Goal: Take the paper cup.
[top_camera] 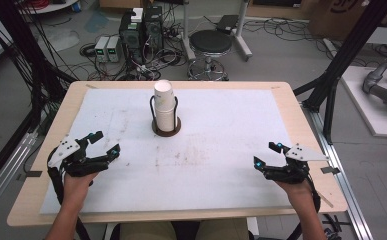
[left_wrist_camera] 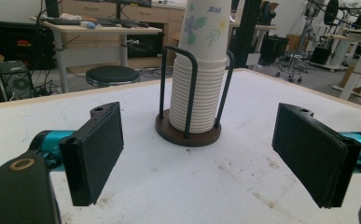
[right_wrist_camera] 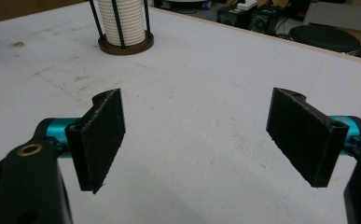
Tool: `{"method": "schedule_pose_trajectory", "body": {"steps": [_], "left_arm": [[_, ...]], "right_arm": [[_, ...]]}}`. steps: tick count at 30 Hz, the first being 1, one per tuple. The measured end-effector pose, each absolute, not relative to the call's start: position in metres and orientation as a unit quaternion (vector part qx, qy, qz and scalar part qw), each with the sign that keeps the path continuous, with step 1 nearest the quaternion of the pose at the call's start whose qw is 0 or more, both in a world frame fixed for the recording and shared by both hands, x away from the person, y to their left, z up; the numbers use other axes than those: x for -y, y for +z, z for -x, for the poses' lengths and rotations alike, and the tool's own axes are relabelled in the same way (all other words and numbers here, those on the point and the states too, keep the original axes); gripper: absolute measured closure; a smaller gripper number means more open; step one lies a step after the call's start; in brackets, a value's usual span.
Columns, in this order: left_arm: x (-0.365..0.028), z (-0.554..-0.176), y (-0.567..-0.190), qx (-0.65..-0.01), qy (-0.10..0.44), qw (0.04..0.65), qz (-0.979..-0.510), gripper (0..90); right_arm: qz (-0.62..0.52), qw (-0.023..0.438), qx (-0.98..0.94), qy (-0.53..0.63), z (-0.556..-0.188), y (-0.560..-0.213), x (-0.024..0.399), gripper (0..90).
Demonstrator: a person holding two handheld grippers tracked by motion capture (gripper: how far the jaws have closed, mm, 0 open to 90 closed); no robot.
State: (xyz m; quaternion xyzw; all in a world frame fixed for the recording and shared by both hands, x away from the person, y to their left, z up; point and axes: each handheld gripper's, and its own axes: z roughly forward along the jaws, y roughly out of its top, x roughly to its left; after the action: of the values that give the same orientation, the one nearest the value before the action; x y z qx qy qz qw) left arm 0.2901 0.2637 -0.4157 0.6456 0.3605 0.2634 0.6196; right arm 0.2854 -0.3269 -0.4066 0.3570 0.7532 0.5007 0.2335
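A tall stack of white paper cups (top_camera: 165, 107) stands in a black wire holder with a round brown base (top_camera: 166, 130) at the middle of the table's far half. In the left gripper view the cup stack (left_wrist_camera: 200, 70) rises straight ahead beyond the jaws, the top cup printed with flowers. My left gripper (top_camera: 105, 142) rests near the table's left edge, open and empty. My right gripper (top_camera: 267, 154) sits near the right edge, open with nothing between its jaws. The right gripper view has the holder's base (right_wrist_camera: 126, 45) far off at the upper left.
A white mat (top_camera: 206, 150) with faint stains covers the wooden table (top_camera: 301, 120). Beyond the far edge stand a black stool (top_camera: 210, 45), computer boxes (top_camera: 141, 32) and tangled cables on the floor. A black frame post (top_camera: 341, 65) rises at the right.
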Motion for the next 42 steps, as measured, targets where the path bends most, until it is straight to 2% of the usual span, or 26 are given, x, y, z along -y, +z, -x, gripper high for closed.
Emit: {"method": "schedule_pose_trajectory", "body": {"steps": [42], "left_arm": [[-0.2586,-0.2905,-0.4138,-0.353,0.247,0.624,-0.651,16.4]], "right_arm": [[-0.344,0.230,-0.760,0.502,-0.2838,-0.4044,0.3199,19.8]]}}
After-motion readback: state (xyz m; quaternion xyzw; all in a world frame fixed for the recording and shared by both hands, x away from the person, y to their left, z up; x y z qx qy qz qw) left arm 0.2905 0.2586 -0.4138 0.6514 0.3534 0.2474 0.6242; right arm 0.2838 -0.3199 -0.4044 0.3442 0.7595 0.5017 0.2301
